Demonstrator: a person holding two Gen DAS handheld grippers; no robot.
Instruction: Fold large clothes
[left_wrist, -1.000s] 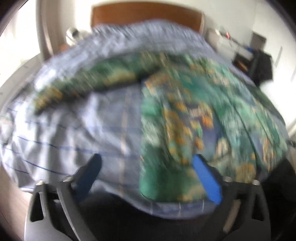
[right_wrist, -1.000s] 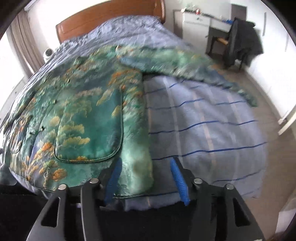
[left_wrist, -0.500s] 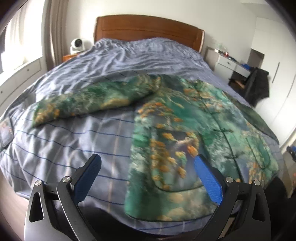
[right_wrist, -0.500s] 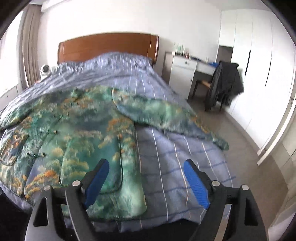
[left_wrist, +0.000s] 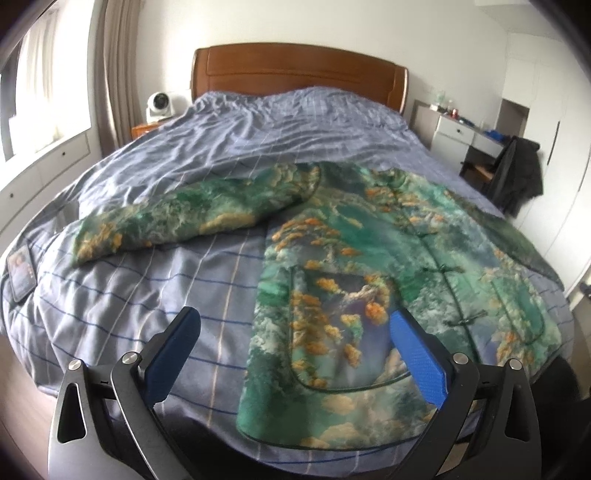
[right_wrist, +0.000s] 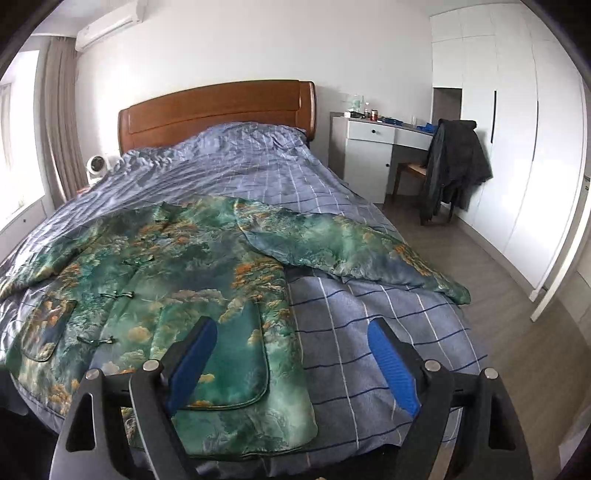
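- The jacket (left_wrist: 369, 266) is a large padded garment of shiny, satin-like cloth, printed in green, teal and orange. It has dark piping, knotted cord fastenings down the front and rounded patch pockets.
- It lies spread flat, front side up, on the near part of the bed, with its hem at the foot edge and both sleeves stretched out to the sides.
- The left sleeve (left_wrist: 177, 221) lies over the cover toward the window side; the right sleeve (right_wrist: 351, 247) reaches toward the bed edge on the wardrobe side.
- The bed cover (right_wrist: 369, 332) is soft blue-grey cloth with a grid of thin dark and pale lines, wrinkled near the wooden headboard (left_wrist: 295, 70).
- The left gripper (left_wrist: 291, 343) hangs above the hem, pointing down at a slant. Its blue ribbed pads stand wide apart and grip nothing.
- The right gripper (right_wrist: 291, 354) hangs above the other hem corner, also slanted downward. Its jaws have just been opening and now stand wide, with nothing pressed between the pads.
- A dark coat (right_wrist: 454, 162) hangs over a chair near the white desk (right_wrist: 369, 147).
- A phone (left_wrist: 20, 273) lies on the cover near the left edge.
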